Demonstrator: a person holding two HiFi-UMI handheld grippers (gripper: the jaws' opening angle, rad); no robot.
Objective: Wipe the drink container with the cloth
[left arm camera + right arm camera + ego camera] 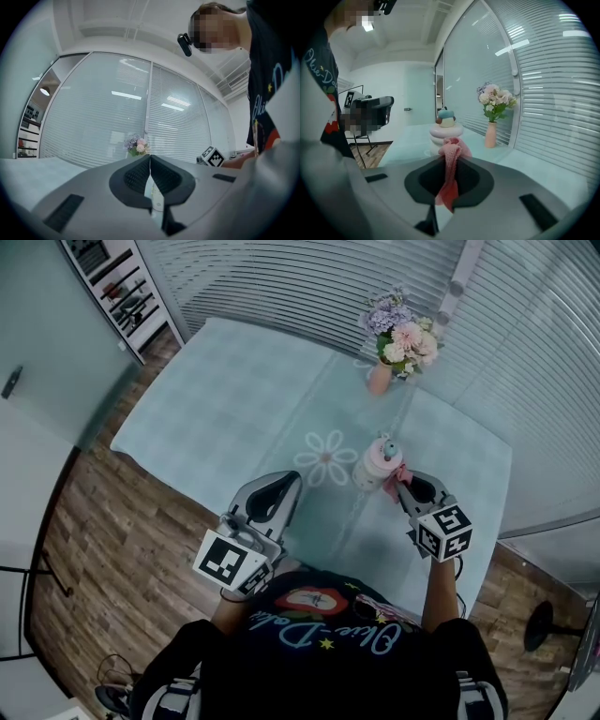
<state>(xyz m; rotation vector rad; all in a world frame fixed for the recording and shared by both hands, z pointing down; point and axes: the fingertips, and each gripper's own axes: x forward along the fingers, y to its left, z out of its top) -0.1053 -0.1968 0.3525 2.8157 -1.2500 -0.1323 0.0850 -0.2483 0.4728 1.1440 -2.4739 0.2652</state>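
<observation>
So the right gripper [449, 161] is clamped on the pink cloth [451, 152], maybe just touching the drink container [378, 463] standing mid-table [234, 418], while the left gripper [150, 165] is pinched closed on nothing.

flower vase [381, 377], glass table [225, 409], wood floor [103, 559]

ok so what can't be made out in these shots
Contact between cloth and drink container: right gripper view, the cloth covers the container's lower front; head view, too small.
Container's base: right gripper view, hidden behind the right gripper.
Shelf items: head view, too small.
</observation>
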